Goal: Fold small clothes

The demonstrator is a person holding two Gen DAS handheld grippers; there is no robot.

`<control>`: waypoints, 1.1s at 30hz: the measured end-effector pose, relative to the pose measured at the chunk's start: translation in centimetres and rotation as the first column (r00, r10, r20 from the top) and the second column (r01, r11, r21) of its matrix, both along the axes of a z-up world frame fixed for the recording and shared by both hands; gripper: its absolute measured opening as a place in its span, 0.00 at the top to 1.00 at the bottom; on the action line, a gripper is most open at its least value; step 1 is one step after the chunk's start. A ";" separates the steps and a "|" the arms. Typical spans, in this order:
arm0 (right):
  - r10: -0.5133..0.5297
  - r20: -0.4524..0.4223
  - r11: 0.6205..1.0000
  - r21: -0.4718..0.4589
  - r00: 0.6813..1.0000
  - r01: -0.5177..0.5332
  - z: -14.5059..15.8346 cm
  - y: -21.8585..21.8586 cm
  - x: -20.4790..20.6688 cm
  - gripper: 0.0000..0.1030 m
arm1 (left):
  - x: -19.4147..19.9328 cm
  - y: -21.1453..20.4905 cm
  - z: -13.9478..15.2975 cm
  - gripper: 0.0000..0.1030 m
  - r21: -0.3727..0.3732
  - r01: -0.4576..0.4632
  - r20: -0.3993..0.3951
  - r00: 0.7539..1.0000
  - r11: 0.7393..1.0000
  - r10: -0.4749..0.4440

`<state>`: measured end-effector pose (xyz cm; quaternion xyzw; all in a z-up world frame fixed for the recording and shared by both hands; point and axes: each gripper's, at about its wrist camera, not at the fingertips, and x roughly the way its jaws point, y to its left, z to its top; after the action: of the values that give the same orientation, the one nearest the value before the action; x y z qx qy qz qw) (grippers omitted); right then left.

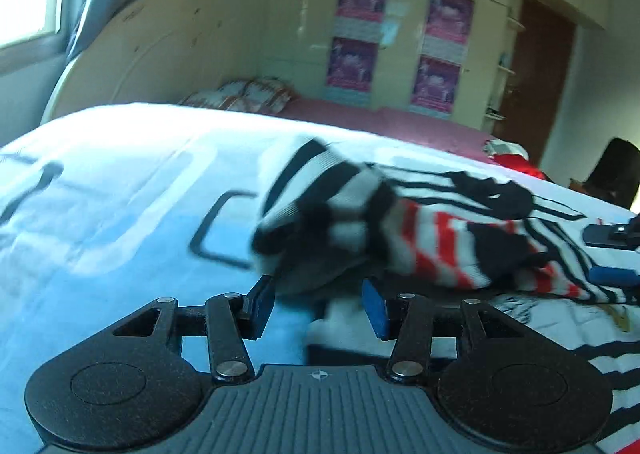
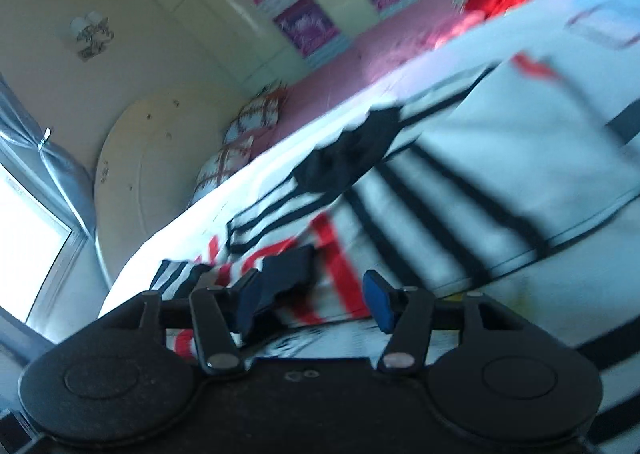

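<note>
Left claw (image 1: 318,304) gapes, released, just short of a bunched striped sock (image 1: 320,210) on the bed (image 1: 100,214); right claw (image 2: 316,304), beside the sock, hangs unclenched, empty.

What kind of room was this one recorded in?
Most likely a bedroom: a bed with a curved headboard and patterned pillows, plus a tall built-in wardrobe carrying purple posters.
</note>
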<state>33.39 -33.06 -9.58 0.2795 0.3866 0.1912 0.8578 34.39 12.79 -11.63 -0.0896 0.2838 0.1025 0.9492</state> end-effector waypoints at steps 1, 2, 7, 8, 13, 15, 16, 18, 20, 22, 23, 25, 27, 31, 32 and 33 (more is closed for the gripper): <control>0.016 -0.022 1.000 0.013 1.000 -0.016 -0.5 1.0 0.8 0.48 | 0.4 0.2 -0.5 0.54 -0.007 0.001 -0.013 1.000 1.000 -0.001; 0.027 -0.037 0.999 0.026 0.999 -0.026 -0.9 1.7 1.3 0.49 | 0.6 0.4 -0.8 0.54 -0.014 0.002 -0.020 1.000 1.000 -0.002; 0.077 -0.076 0.997 -0.016 0.994 -0.078 -1.4 4.8 3.4 0.93 | 1.9 0.7 -2.2 0.54 -0.023 0.012 -0.044 0.999 1.000 -0.014; 0.077 -0.043 0.996 -0.049 0.996 -0.079 -0.8 5.1 3.2 0.94 | 2.0 0.7 -2.2 0.54 -0.019 0.013 -0.047 0.999 1.000 -0.014; -0.013 0.182 0.989 -0.141 0.983 0.039 4.1 0.9 0.9 0.94 | 1.8 0.5 -2.2 0.54 -0.011 0.011 -0.043 0.999 1.000 -0.011; -0.072 0.216 0.977 -0.182 0.974 0.113 4.8 -1.6 0.3 0.94 | 1.8 0.4 -2.3 0.54 -0.010 0.010 -0.043 0.999 1.000 -0.011; -0.096 0.207 0.967 -0.215 0.974 0.141 4.6 -3.0 0.3 0.94 | 2.0 0.3 -2.4 0.54 -0.008 0.011 -0.044 0.999 1.000 -0.011; -0.110 0.155 0.968 -0.208 0.982 0.141 3.7 -4.6 0.8 0.94 | 2.2 0.0 -2.3 0.54 0.004 0.014 -0.051 0.999 1.000 -0.014; -0.106 0.146 0.973 -0.189 0.984 0.133 3.5 -5.3 0.9 0.94 | 2.1 -0.1 -1.6 0.54 0.006 0.033 -0.039 0.999 0.999 -0.033; -0.086 0.165 0.974 -0.193 0.982 0.118 3.8 -5.0 0.7 0.94 | 2.7 -0.3 -1.2 0.54 0.034 0.063 -0.027 0.998 0.997 -0.062; -0.083 0.169 0.974 -0.194 0.982 0.116 3.9 -4.8 0.7 0.94 | 3.2 -0.5 -1.1 0.54 0.054 0.078 -0.030 0.997 0.995 -0.077; -0.085 0.170 0.973 -0.199 0.982 0.119 3.9 -5.0 0.6 0.94 | 4.1 -0.2 -1.1 0.54 0.052 0.086 -0.043 0.996 0.995 -0.083; -0.087 0.159 0.969 -0.215 0.983 0.120 3.6 -5.0 0.9 0.94 | 4.5 0.9 -1.5 0.54 0.004 0.059 -0.048 0.997 0.998 -0.058; -0.073 0.181 0.974 -0.199 0.981 0.109 3.4 -5.6 0.4 0.94 | 3.8 2.2 -1.8 0.54 -0.074 0.033 -0.022 0.999 0.997 -0.034; -0.067 0.185 0.974 -0.200 0.981 0.104 3.3 -5.6 0.3 0.94 | 3.9 2.2 -2.0 0.54 -0.074 0.034 -0.023 0.999 0.997 -0.036; -0.065 0.183 0.974 -0.202 0.981 0.102 3.2 -5.7 0.3 0.94 | 4.0 2.1 -2.0 0.54 -0.071 0.034 -0.025 0.999 0.997 -0.036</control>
<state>33.70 -38.73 -6.36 0.1851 0.3157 0.1368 0.9205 38.35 14.91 -13.60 -0.1169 0.3012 0.0769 0.9433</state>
